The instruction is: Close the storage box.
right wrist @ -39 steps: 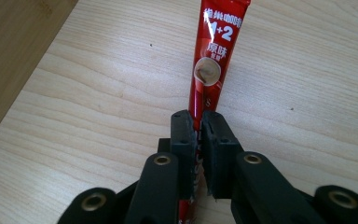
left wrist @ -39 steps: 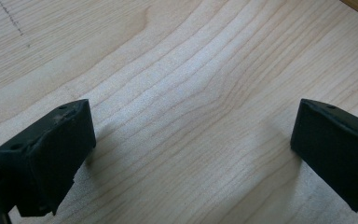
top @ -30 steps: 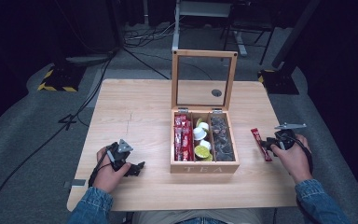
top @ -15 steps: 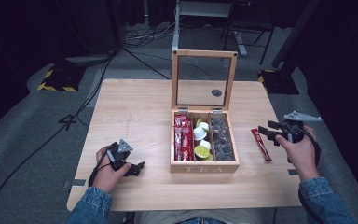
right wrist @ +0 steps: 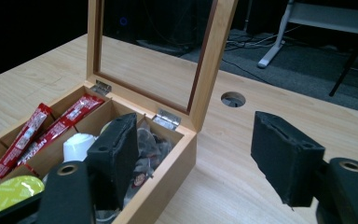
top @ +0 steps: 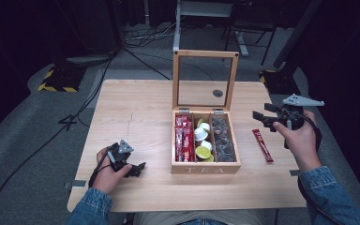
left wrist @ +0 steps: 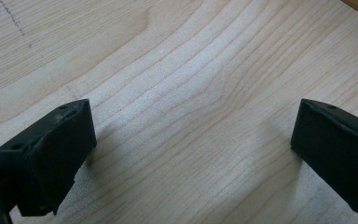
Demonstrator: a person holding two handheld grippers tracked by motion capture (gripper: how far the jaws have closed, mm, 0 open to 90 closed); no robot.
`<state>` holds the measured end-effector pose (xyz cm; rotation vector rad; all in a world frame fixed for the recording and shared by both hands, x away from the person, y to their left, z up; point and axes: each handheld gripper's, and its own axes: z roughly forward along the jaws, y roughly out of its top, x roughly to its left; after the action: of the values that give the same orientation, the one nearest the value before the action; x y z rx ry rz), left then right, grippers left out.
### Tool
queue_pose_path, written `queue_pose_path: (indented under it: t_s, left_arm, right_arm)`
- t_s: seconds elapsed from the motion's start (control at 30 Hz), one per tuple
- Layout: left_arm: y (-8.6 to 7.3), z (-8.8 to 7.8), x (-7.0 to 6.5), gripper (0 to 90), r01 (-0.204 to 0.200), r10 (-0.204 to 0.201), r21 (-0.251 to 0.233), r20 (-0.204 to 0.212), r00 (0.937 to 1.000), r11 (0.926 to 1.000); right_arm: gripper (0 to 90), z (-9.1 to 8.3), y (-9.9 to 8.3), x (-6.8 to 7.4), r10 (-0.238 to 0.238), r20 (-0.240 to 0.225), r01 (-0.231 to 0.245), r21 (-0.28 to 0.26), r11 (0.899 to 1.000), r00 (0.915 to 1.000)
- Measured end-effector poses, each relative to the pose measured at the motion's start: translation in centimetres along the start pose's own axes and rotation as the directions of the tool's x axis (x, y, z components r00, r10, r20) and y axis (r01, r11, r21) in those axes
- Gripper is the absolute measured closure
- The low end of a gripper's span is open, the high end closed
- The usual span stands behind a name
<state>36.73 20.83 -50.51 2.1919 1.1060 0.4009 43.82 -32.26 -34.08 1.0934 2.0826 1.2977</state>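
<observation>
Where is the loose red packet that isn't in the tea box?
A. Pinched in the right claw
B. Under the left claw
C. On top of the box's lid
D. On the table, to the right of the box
D: the red packet lies flat on the table just right of the tea box, while the right claw hangs open above it with nothing in it.

Thin red packet point(top: 262, 145), long and flat, lying on the wooden surface point(top: 136, 112), just right of the open wooden tea box point(top: 205, 164). Apart from the box, not touching. Box lid up, more red packets point(top: 183, 138) in its left part.
</observation>
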Motion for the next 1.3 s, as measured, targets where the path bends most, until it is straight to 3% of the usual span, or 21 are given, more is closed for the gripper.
queue_pose_path:
  t_s: [0.2,0.53,0.8,1.03,1.3]
  left_arm:
    - [0.0,0.0,0.0,0.2,0.0,0.0,0.0,0.0,1.0,1.0]
    - [0.0,0.0,0.0,0.2,0.003,-0.003,0.002,-0.001,1.0,1.0]
    - [-0.2,-0.1,0.1,0.2,0.024,-0.024,0.0,-0.014,0.9996,0.9997]
    - [-0.2,-0.2,0.2,0.2,0.016,-0.016,0.003,-0.014,0.9998,0.9999]
    - [-0.2,-0.2,0.2,0.2,0.015,-0.015,0.003,-0.012,0.9998,0.9999]
  right_arm:
    - [31.6,0.7,1.4,0.3,-0.009,-0.013,0.009,-0.002,1.0,0.9999]
    - [31.9,2.1,3.6,-0.7,-0.004,-0.014,0.004,-0.032,0.999,0.9999]
    - [32.3,3.1,5.6,-1.0,-0.038,-0.028,0.037,-0.024,0.999,0.9989]
    - [32.1,4.9,8.0,-1.7,-0.061,-0.044,0.06,-0.029,0.998,0.9972]
    - [32.7,6.7,9.1,-2.4,-0.061,-0.049,0.059,-0.041,0.997,0.9969]
